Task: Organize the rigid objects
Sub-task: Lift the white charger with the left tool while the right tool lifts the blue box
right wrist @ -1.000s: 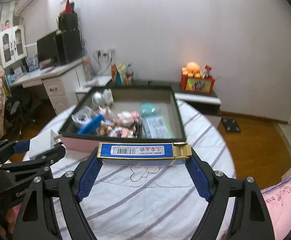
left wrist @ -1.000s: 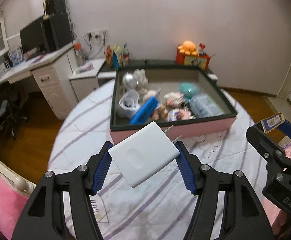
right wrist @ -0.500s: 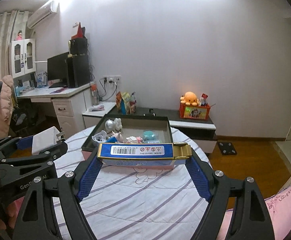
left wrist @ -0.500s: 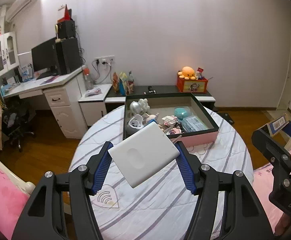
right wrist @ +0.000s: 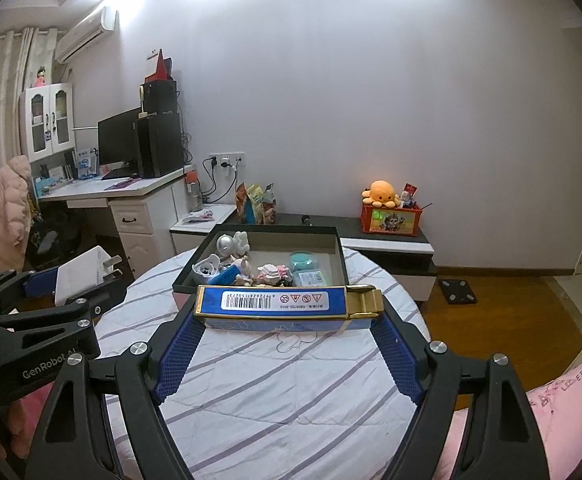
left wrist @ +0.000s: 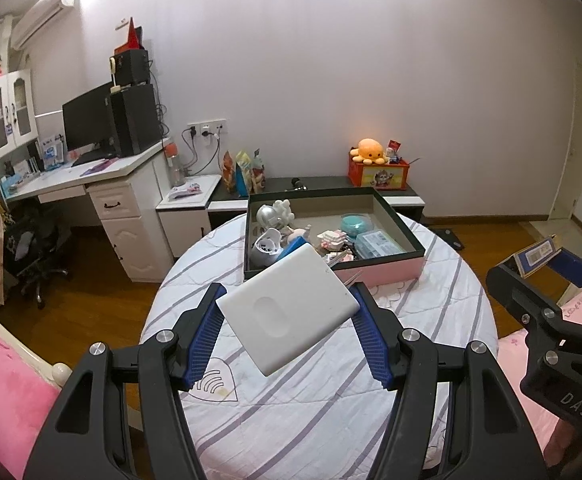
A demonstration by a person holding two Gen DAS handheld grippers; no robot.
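My left gripper (left wrist: 289, 312) is shut on a white plug adapter (left wrist: 287, 316), held tilted high above the round table (left wrist: 331, 380); it also shows in the right wrist view (right wrist: 87, 276). My right gripper (right wrist: 287, 320) is shut on a long blue and gold box (right wrist: 287, 302) with a barcode label; that box also shows in the left wrist view (left wrist: 537, 254). A dark, pink-fronted storage box (left wrist: 383, 274) on the far side of the table holds several small items. Both grippers are well back from it and above the table.
The table carries a white cloth with purple stripes. Behind it stand a low dark cabinet (right wrist: 391, 248) with an orange octopus toy (right wrist: 385, 194), a white desk (left wrist: 103, 184) with a monitor, and pink bedding (left wrist: 3, 380) at the near sides.
Both grippers have pulled up and back from the storage box, which now looks smaller and farther. Both still hold their objects.
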